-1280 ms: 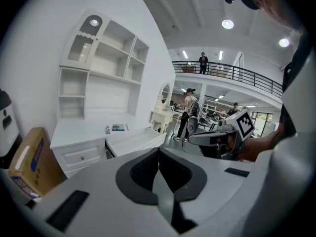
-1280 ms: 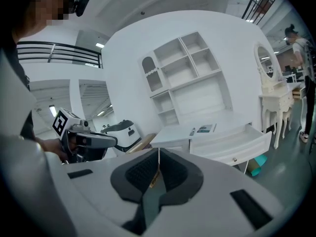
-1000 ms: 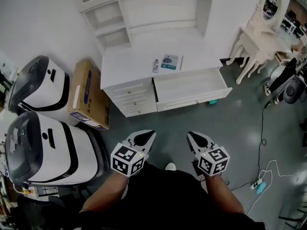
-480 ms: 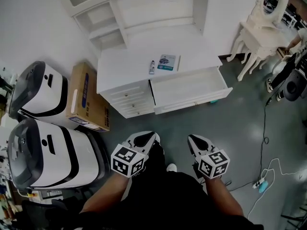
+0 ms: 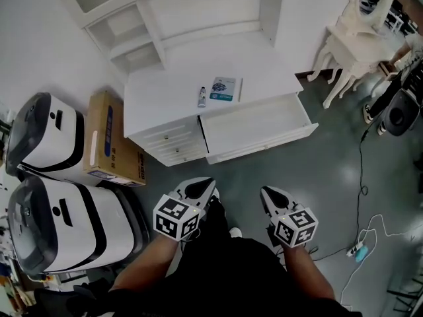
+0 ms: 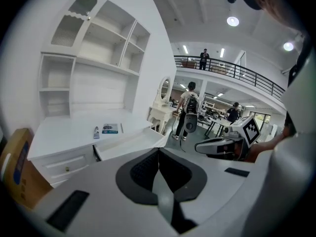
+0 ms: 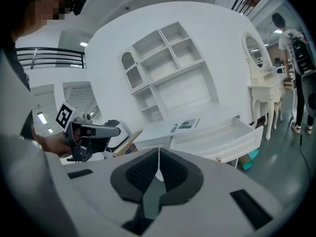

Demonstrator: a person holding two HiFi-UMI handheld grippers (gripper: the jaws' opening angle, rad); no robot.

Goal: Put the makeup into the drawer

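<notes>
Hanging low in the head view, the left tongs (image 5: 200,187) and the right tongs (image 5: 271,195) are side by side near the bottom centre, over the grey floor (image 5: 330,170). Both are closed and hold nothing. In each gripper view the jaws meet along one thin seam with nothing between them.

The makeup lies well apart from them, above centre in the head view, on the white counter (image 5: 165,91). A small tube (image 5: 202,97) lies there with a flat pack (image 5: 223,89) just to its right. Neither is in the drawer (image 5: 264,144), which is pulled out below and to the right of them and shows a bare white inside. The smaller drawers to its left are closed.

White shelves (image 5: 132,35) rise behind the counter at the top of the frame. A cardboard box (image 5: 106,140) leans at the counter's left end, and two white machines (image 5: 59,223) with dark tops fill the left edge. A white vanity (image 5: 353,38) with an oval mirror is in the upper right corner.
</notes>
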